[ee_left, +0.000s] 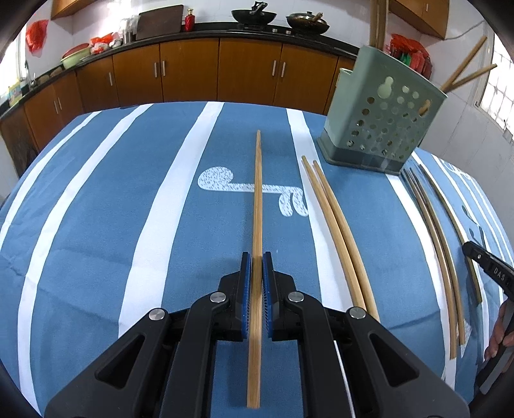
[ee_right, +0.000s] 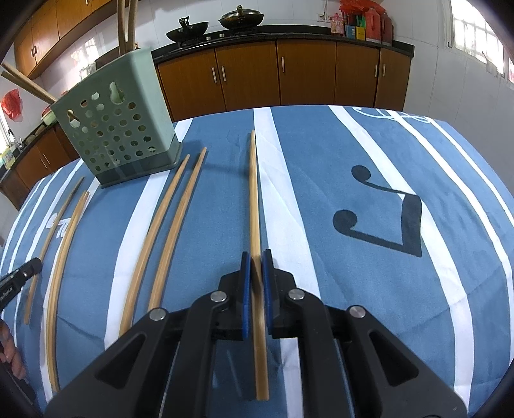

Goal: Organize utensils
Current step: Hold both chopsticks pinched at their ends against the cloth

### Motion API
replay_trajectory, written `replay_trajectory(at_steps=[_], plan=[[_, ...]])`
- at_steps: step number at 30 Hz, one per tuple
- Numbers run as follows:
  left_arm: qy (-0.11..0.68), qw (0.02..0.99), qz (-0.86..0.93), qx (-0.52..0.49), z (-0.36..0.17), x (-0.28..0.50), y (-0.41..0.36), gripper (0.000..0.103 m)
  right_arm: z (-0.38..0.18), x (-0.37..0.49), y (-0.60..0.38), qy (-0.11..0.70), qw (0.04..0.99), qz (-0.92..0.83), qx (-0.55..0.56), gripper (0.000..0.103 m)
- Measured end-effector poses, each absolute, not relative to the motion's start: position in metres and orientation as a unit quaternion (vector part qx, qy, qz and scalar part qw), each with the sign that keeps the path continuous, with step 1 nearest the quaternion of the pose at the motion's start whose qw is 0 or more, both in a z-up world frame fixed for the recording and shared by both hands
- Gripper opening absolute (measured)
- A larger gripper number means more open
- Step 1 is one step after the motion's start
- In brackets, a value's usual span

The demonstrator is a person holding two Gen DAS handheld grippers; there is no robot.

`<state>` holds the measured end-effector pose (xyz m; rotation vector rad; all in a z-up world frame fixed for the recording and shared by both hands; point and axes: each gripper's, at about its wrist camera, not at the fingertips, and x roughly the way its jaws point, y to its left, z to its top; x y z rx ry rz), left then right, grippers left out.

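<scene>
My left gripper is shut on a bamboo chopstick that runs forward between its blue pads. My right gripper is shut on another bamboo chopstick. A green perforated utensil holder stands at the far right of the left wrist view and at the far left of the right wrist view; chopsticks stick out of its top. Two loose chopsticks lie on the cloth beside the left gripper, and they show in the right wrist view too. Several thinner chopsticks lie further right.
The table wears a blue cloth with white stripes and music-note prints. Brown kitchen cabinets with woks on the counter stand behind. The other gripper's tip shows at the right edge and at the left edge.
</scene>
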<state>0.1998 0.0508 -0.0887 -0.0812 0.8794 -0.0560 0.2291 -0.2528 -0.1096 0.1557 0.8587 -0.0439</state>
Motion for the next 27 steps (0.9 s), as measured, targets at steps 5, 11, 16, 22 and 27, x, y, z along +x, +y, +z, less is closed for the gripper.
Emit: replay_trajectory(at_steps=[5, 11, 16, 22, 27], plan=[[0.426, 0.904, -0.024, -0.03, -0.088, 0.192, 0.048, 0.008, -0.11, 0.229, -0.253, 0.416, 0.906, -0.021, 0.077, 0.01], [0.429, 0.903, -0.025, -0.011, -0.088, 0.192, 0.046, 0.008, -0.107, 0.224, -0.255, 0.417, 0.906, -0.019, 0.069, 0.008], [0.421, 0.906, -0.028, -0.018, -0.076, 0.185, 0.052, 0.007, -0.085, 0.205, -0.262, 0.387, 0.919, -0.018, 0.079, 0.008], [0.378, 0.925, -0.031, -0.027, -0.039, 0.176, 0.058, 0.007, -0.048, 0.19, -0.272, 0.337, 0.937, -0.015, 0.089, 0.008], [0.363, 0.931, -0.032, -0.021, -0.027, 0.175, 0.057, 0.007, -0.048, 0.191, -0.273, 0.347, 0.935, -0.016, 0.071, 0.013]])
